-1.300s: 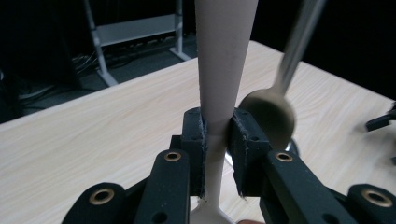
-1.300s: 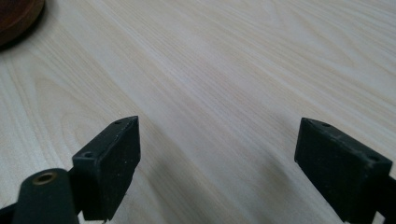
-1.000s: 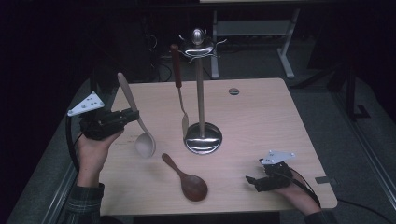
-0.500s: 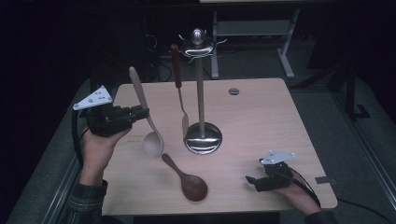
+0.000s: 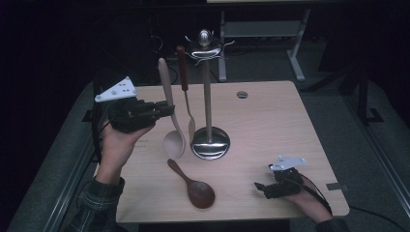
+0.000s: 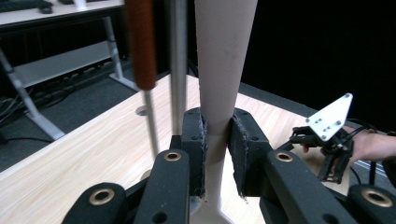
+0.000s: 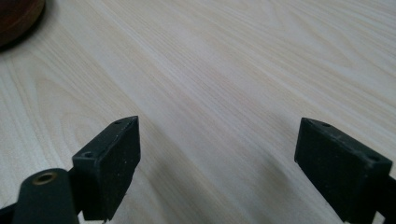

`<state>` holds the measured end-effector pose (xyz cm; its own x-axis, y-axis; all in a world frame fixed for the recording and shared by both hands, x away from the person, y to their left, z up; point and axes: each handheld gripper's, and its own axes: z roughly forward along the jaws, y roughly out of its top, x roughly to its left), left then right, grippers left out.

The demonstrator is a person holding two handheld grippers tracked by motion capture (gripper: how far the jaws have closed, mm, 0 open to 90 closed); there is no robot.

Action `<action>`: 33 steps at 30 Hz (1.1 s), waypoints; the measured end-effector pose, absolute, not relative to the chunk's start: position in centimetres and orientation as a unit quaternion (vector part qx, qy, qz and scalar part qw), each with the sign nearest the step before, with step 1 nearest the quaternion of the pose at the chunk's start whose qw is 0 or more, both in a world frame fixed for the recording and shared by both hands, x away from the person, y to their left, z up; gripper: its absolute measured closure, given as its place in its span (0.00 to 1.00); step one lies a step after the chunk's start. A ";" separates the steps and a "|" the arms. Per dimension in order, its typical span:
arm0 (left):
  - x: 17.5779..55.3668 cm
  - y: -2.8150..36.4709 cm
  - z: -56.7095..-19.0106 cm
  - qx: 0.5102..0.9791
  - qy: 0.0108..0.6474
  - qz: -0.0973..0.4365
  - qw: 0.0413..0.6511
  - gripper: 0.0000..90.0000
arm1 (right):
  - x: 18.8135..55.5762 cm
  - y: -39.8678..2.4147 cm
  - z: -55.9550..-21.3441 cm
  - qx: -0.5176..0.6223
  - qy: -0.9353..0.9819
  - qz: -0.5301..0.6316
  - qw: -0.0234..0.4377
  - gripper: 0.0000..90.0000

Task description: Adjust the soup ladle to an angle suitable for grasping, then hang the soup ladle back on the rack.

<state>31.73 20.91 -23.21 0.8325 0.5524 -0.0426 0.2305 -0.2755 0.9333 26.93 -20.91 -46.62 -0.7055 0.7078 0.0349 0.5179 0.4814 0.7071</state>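
Pale spoon (image 6: 223, 60) between left claw (image 6: 217, 149) pads

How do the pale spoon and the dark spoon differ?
The pale spoon is light wood; the dark spoon is reddish brown. The pale spoon stands nearly upright, clamped in the left gripper; the dark spoon lies flat on the table, untouched. The pale spoon looks longer. Both are wooden spoons.
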 end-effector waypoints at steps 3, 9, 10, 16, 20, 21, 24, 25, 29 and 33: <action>31.9 20.0 -23.1 0.790 0.242 0.145 0.544 0.85 | 26.9 -20.9 -46.6 0.361 0.850 0.360 0.132 0.16; 32.2 18.1 -23.4 0.799 0.233 0.140 0.536 0.85 | 26.9 -20.9 -46.6 0.360 0.851 0.360 0.132 0.16; 32.2 18.1 -23.4 0.799 0.233 0.140 0.536 0.85 | 26.9 -20.9 -46.6 0.360 0.851 0.360 0.132 0.16; 33.0 16.8 -23.9 0.807 0.236 0.144 0.521 0.85 | 26.9 -20.9 -46.6 0.359 0.851 0.360 0.131 0.16; 33.2 16.5 -24.0 0.807 0.239 0.142 0.521 0.85 | 26.8 -20.9 -46.6 0.359 0.851 0.360 0.132 0.16; 33.4 16.3 -24.0 0.808 0.239 0.141 0.520 0.85 | 26.8 -20.9 -46.6 0.359 0.851 0.360 0.131 0.16; 33.6 16.1 -24.0 0.808 0.242 0.140 0.519 0.85 | 26.8 -20.9 -46.6 0.359 0.851 0.360 0.132 0.16; 33.7 16.1 -24.1 0.808 0.242 0.138 0.518 0.85 | 26.8 -20.9 -46.6 0.358 0.851 0.360 0.132 0.16; 33.9 15.9 -24.2 0.810 0.242 0.136 0.516 0.85 | 26.8 -20.9 -46.6 0.359 0.851 0.360 0.132 0.16; 34.0 15.6 -24.3 0.810 0.244 0.134 0.516 0.85 | 26.8 -20.9 -46.6 0.359 0.851 0.360 0.132 0.16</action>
<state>33.98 15.61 -24.31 0.8453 0.5332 -0.0352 0.2569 -0.3477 0.9017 26.82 -20.90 -46.56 -0.7083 0.7051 0.0338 0.5156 0.4840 0.7071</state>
